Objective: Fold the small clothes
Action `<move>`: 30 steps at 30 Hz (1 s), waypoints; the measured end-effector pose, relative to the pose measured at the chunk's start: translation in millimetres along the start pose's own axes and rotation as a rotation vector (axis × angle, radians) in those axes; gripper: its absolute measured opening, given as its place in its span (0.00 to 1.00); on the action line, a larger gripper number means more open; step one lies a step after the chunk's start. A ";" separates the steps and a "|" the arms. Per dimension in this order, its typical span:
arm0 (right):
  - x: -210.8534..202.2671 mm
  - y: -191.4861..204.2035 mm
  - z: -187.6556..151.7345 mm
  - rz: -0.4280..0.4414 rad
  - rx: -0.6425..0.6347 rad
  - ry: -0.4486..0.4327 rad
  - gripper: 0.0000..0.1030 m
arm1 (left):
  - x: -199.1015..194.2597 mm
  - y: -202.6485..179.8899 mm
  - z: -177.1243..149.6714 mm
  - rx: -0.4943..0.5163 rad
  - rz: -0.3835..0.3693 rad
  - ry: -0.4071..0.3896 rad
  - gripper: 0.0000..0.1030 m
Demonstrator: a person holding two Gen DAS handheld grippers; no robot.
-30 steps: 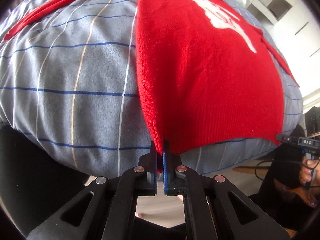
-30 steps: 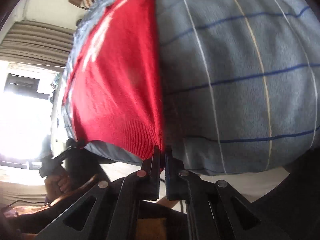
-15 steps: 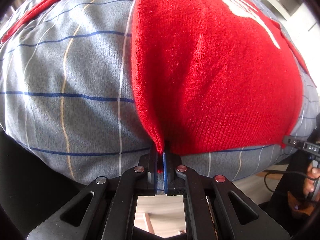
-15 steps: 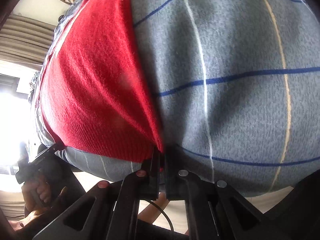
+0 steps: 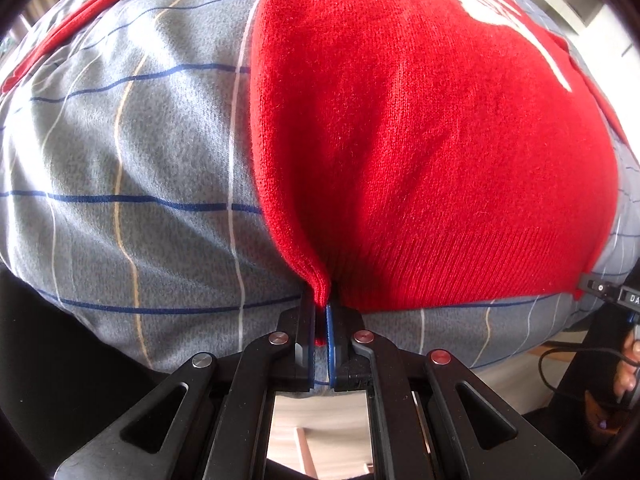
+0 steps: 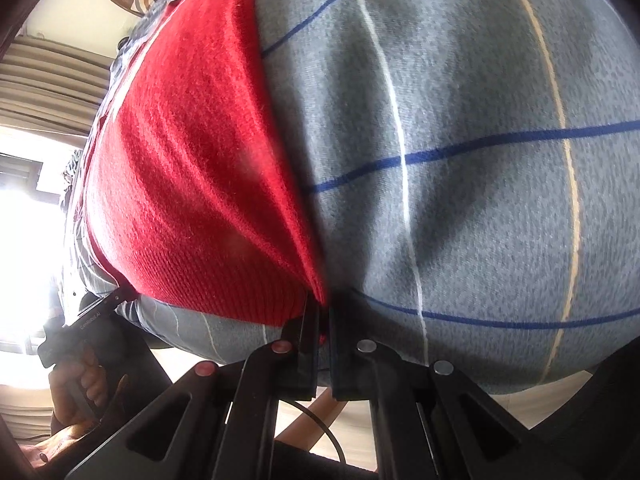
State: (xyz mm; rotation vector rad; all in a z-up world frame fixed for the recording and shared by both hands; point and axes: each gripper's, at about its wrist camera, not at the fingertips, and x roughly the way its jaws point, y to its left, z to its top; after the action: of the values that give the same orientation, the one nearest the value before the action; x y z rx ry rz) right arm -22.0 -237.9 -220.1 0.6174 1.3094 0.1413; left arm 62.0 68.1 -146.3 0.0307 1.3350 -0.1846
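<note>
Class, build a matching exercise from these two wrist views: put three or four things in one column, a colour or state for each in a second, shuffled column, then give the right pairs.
Things:
1. sweater
2. bed cover
3. left gripper
4. print on the sweater

Colour or state:
A. white
B. grey with blue, white and tan lines
C. red knit
D. shut on a bottom corner of the sweater

Pairs: 1-C, 2-B, 3-D, 4-A
</note>
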 end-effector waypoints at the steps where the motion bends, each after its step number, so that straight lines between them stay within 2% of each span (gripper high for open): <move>1: -0.4 -0.6 0.1 0.001 0.001 0.000 0.02 | -0.7 0.6 -1.3 0.000 0.000 0.000 0.03; 30: -1.7 2.2 2.3 -0.005 0.004 0.000 0.02 | 1.6 8.4 -5.0 -0.003 -0.011 -0.003 0.03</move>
State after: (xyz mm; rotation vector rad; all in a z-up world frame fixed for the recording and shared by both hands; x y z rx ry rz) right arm -19.9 -237.7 -217.2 0.6171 1.3116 0.1344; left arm 58.8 76.8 -149.8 0.0213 1.3329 -0.1918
